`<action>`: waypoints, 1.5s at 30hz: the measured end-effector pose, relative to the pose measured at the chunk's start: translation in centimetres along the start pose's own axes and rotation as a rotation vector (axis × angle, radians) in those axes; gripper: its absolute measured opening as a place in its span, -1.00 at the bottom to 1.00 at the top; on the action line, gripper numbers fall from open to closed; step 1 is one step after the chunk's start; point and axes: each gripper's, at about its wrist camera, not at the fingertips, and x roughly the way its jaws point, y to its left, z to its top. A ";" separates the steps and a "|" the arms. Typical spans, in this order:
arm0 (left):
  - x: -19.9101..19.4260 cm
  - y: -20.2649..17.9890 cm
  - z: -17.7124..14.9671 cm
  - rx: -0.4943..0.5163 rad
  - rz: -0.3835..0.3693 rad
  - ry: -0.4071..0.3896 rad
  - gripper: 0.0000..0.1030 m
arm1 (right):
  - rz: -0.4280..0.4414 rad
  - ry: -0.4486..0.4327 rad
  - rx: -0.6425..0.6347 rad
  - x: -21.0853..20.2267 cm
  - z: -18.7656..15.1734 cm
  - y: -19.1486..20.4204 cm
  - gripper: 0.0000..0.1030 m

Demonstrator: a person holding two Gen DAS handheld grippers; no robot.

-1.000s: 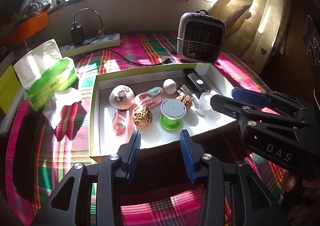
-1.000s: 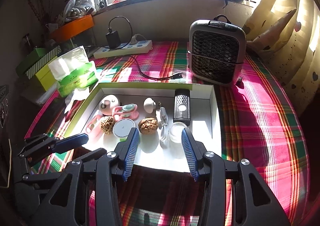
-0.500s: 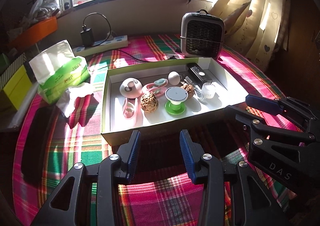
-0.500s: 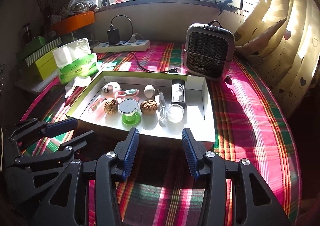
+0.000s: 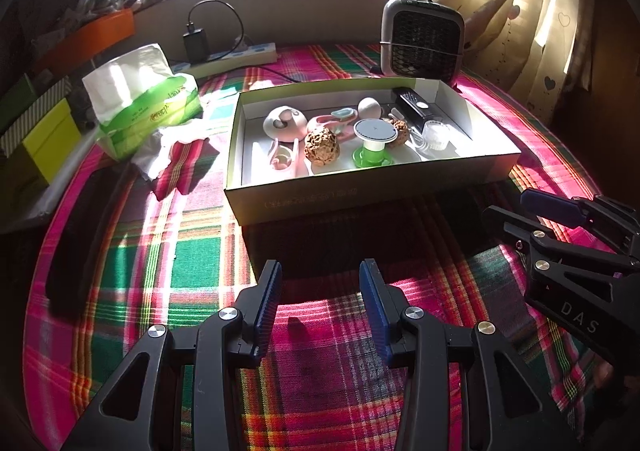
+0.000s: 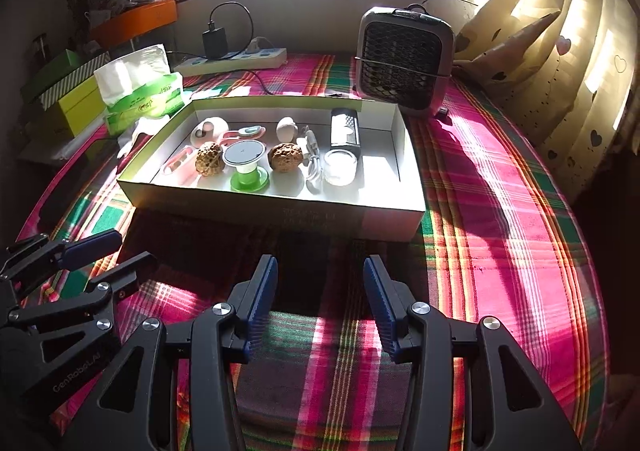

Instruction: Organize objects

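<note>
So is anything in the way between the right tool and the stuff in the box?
Only the box's near wall. The right tool hangs open over bare cloth in front of it, so it must go over that wall to reach things like the walnut.

Both wrist cameras look forward and steeply down from the near edge of the plaid table (image 5: 160, 251), facing the far window. The left view sits left, the right view right. Both share the open box (image 5: 360, 191) (image 6: 280, 207) and the heater (image 6: 404, 59) beyond.
</note>
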 end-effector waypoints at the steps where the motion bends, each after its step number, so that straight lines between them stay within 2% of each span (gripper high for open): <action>1: 0.0 0.1 -0.1 -0.006 0.004 0.002 -0.26 | -0.001 0.001 0.002 -0.1 -0.2 -0.1 -0.10; 10: 0.3 0.9 -1.2 -0.044 0.028 0.030 -0.25 | -0.031 0.045 0.030 0.2 -1.8 -1.1 -0.10; 19: 0.3 0.7 -1.4 -0.062 0.038 0.019 -0.23 | -0.042 0.057 0.056 0.0 -2.5 -1.9 -0.08; 21: 0.3 0.6 -1.5 -0.066 0.051 0.013 -0.22 | -0.057 0.062 0.057 0.1 -2.6 -2.0 0.26; 22: 0.3 0.5 -1.5 -0.068 0.055 0.013 -0.22 | -0.058 0.060 0.063 0.0 -2.7 -2.2 0.30; 31: 0.3 0.6 -1.5 -0.074 0.056 0.013 -0.19 | -0.048 0.061 0.071 -0.2 -3.1 -2.5 0.32; 45: 0.4 0.5 -1.5 -0.075 0.057 0.013 -0.16 | -0.061 0.069 0.087 -0.3 -3.3 -2.8 0.51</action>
